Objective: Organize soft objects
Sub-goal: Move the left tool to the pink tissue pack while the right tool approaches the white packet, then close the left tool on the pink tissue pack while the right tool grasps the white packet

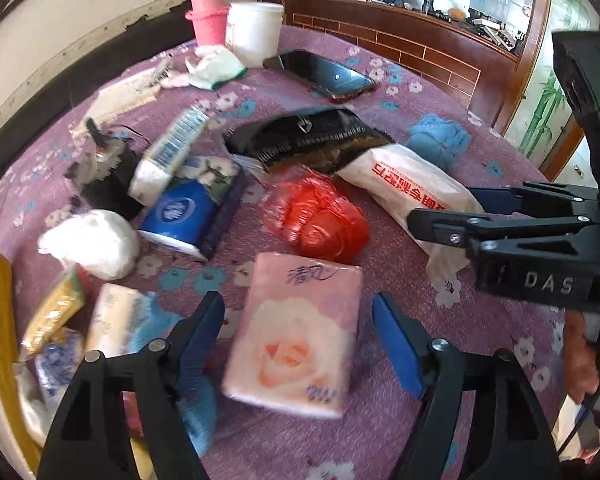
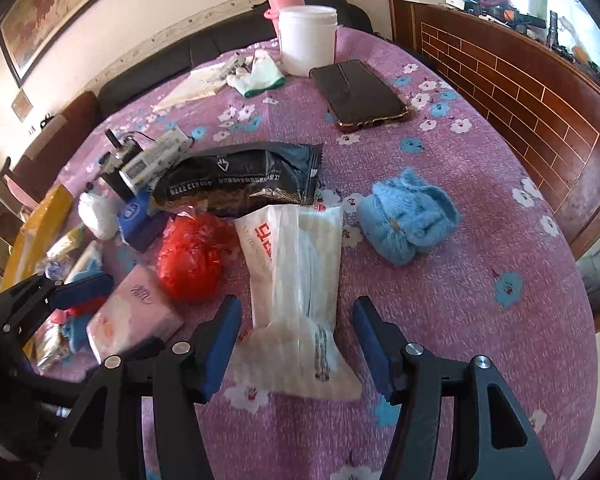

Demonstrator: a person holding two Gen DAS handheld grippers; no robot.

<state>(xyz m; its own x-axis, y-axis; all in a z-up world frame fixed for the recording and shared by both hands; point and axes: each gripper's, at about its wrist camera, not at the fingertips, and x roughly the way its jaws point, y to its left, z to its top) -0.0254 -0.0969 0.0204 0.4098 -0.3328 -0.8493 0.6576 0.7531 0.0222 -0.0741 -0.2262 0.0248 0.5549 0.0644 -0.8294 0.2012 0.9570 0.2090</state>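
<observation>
Left claw [image 1: 298, 344] is hanging partly open, holding nothing, its blue pads straddling the pink tissue pack [image 1: 296, 332] without pressing, lined up for a squeeze, I judge. Right claw [image 2: 296, 344] is likewise gaping empty around the tail of the white wipes packet [image 2: 296, 264], flat on the purple cloth [image 2: 480, 320]. Beyond are lying the red bag [image 1: 316, 216], black pouch [image 1: 304, 140] and blue knit [image 2: 408, 220], still scattered, awaiting sorting.

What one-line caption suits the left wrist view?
Open left claw straddles a pink tissue pack on the purple flowered cloth, beside a red bag.
</observation>
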